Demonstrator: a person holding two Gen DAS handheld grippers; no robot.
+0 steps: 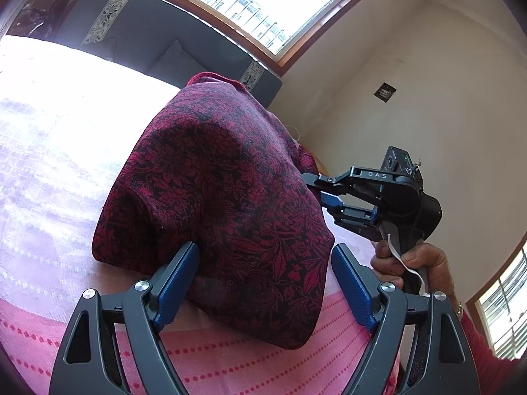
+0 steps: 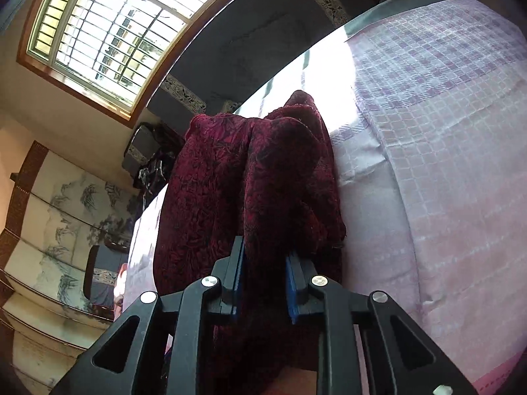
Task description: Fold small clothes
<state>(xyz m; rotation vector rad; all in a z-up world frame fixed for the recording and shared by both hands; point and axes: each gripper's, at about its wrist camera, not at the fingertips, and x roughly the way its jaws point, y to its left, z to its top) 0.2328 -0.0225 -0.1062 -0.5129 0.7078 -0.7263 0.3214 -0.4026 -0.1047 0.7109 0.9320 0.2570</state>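
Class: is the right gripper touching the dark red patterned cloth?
Touching. The right wrist view shows the right gripper with its blue pads pinching the dark red patterned cloth.

Bed (image 1: 49, 171) with pink-lilac checked cover; dark red floral garment (image 1: 224, 191) draped partly on it.

— Where is my left wrist camera sitting?
— Low and close behind the left gripper (image 1: 265, 283), looking along its fingers across the bed (image 1: 49, 171) toward the window (image 1: 273, 3).
— And my right one?
— Right behind the right gripper (image 2: 265, 270), very near the dark red cloth (image 2: 250, 177), tilted sideways. Both views share that cloth (image 1: 214, 177), the bed (image 2: 438, 125) and the window (image 2: 102, 29).
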